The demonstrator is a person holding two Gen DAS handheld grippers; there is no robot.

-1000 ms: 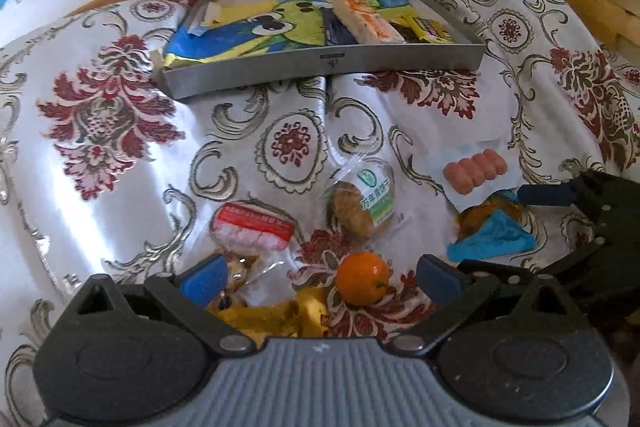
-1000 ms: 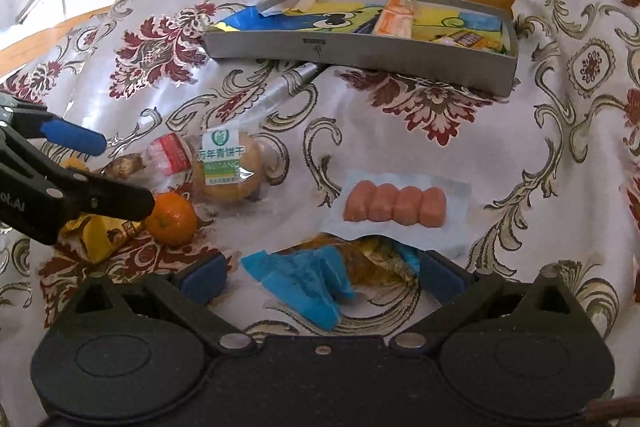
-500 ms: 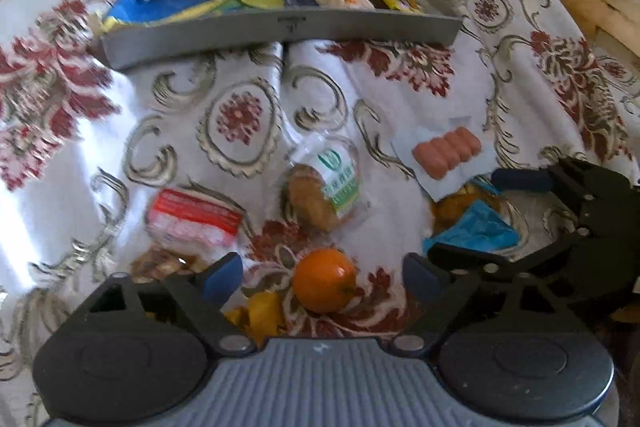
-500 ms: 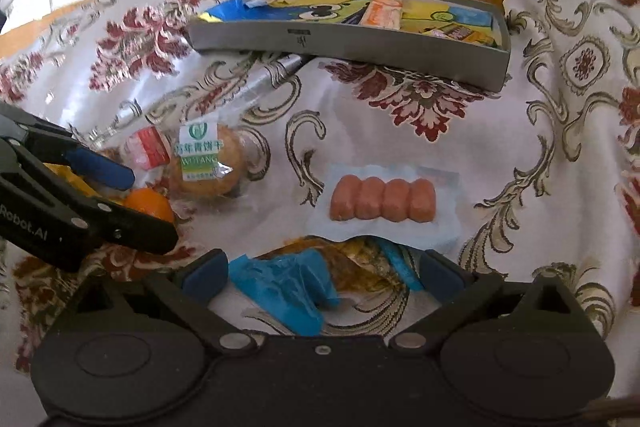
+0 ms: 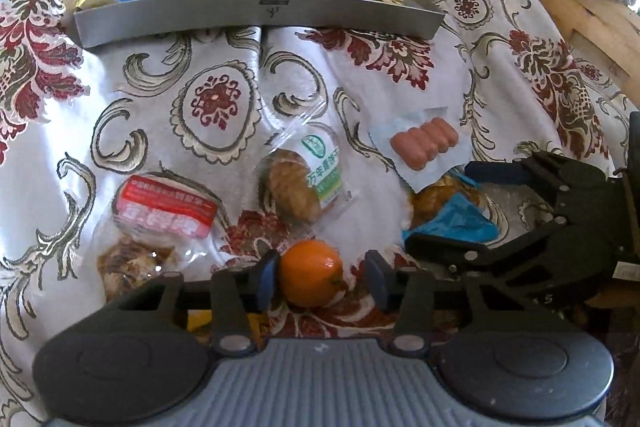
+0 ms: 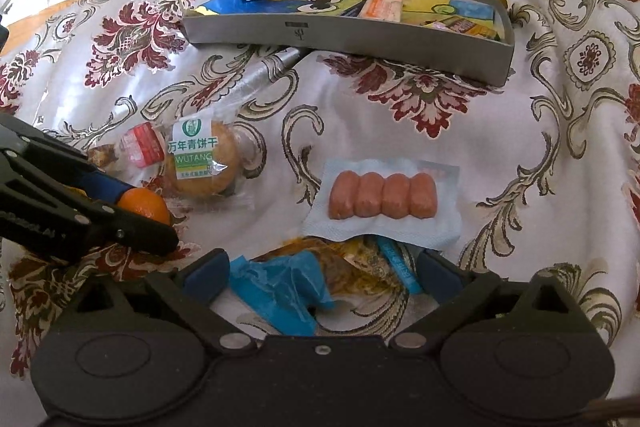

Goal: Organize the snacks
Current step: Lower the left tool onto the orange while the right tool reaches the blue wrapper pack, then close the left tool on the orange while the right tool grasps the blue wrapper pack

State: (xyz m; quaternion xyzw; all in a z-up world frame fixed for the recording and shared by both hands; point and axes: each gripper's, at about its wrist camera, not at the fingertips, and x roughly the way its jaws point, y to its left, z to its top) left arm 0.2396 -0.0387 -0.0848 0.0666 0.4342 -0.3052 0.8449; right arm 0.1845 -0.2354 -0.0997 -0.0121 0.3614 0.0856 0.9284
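While left gripper (image 5: 322, 277) jaws flank the orange (image 5: 311, 274), gap right, right gripper (image 6: 322, 273) jaws apart around blue wrapper (image 6: 280, 285).

Can't really tell if my left gripper (image 5: 322, 277) is actually squeezing the orange (image 5: 311, 273): one pad looks like it's touching, the other has a gap, and from my right cam the fingers cover half the fruit. The yellow packet (image 5: 200, 321) is mostly buried under the gripper body. The blue wrapper snack (image 6: 280, 287) is partly under the sausage pack (image 6: 382, 205) and cut off by my right gripper (image 6: 320, 271). Small print on the red-label bag (image 5: 164, 215) is unreadable, and the stuff at the tray's (image 6: 360, 39) far end is too small to make out.
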